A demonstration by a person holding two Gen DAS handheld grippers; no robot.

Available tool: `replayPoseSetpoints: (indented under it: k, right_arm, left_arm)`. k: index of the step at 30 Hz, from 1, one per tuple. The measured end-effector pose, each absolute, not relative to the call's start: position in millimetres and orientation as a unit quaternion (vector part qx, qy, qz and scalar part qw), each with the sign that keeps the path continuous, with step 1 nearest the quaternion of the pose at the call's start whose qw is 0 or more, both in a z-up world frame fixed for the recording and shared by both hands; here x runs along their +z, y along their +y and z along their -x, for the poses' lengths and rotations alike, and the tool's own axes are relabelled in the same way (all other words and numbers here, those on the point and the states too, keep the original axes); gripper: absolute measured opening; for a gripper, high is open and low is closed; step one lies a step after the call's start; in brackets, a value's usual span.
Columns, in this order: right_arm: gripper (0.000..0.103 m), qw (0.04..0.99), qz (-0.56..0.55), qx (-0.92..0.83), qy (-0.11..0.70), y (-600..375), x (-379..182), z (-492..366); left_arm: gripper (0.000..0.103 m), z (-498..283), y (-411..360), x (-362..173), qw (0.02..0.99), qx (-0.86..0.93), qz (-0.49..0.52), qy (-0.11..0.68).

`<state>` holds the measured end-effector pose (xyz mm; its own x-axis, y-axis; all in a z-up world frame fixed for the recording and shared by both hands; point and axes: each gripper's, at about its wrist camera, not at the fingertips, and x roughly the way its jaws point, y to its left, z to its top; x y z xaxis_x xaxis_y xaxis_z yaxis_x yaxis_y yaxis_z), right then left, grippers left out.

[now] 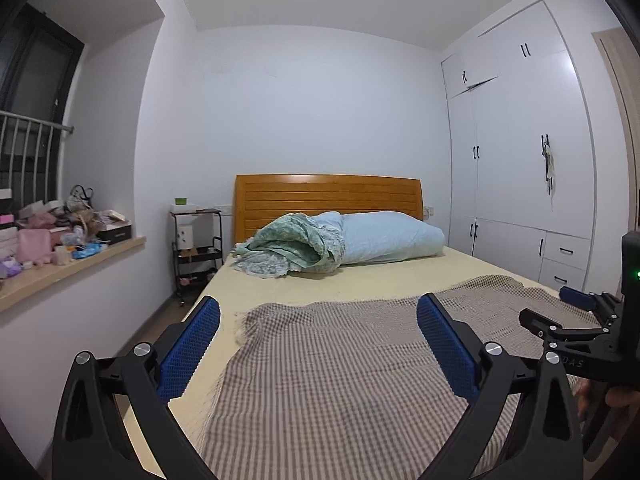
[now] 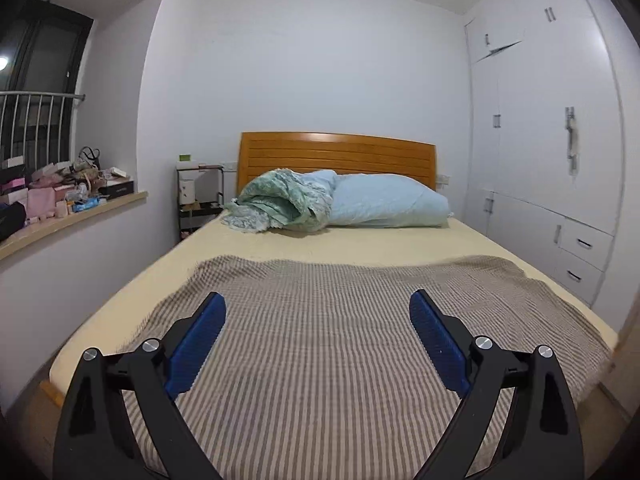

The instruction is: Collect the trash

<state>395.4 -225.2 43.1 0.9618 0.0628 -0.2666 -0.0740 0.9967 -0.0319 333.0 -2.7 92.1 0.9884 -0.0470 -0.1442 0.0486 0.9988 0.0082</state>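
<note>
My left gripper (image 1: 318, 304) is open over the foot of a bed, and nothing lies between its blue pads (image 1: 192, 352). My right gripper (image 2: 318, 299) is also open and empty over the same checked brown blanket (image 2: 340, 340). In the left wrist view one blue pad of the right gripper (image 1: 576, 299) shows at the far right edge, with a hand below it. The cluttered window sill (image 1: 100, 258) on the left carries boxes, pink packs and a blue wrapper-like item (image 1: 90, 249). I see no loose scraps on the blanket (image 1: 340, 380).
A rolled green and light-blue duvet (image 1: 320, 244) lies by the wooden headboard (image 1: 328, 194). A black trolley shelf (image 1: 196, 248) stands between bed and sill. White wardrobe doors and drawers (image 1: 520, 140) line the right wall. A narrow floor strip (image 1: 160, 320) runs left of the bed.
</note>
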Motion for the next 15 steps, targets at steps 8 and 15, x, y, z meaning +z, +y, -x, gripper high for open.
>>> replayPoseSetpoints:
  k: [8, 15]
  right_arm:
    - [0.089, 0.988, 0.032, 0.039, 0.143, -211.8, 18.6, -298.5]
    - [0.089, 0.985, 0.02, 0.035, 0.166, -202.0, 0.6, -227.0]
  left_arm:
    - [0.096, -214.2, -10.3, 61.9, 0.996, -0.04, -0.003, 0.082]
    - [0.096, -111.6, -12.8, 39.1, 0.995, -0.045, 0.002, 0.092]
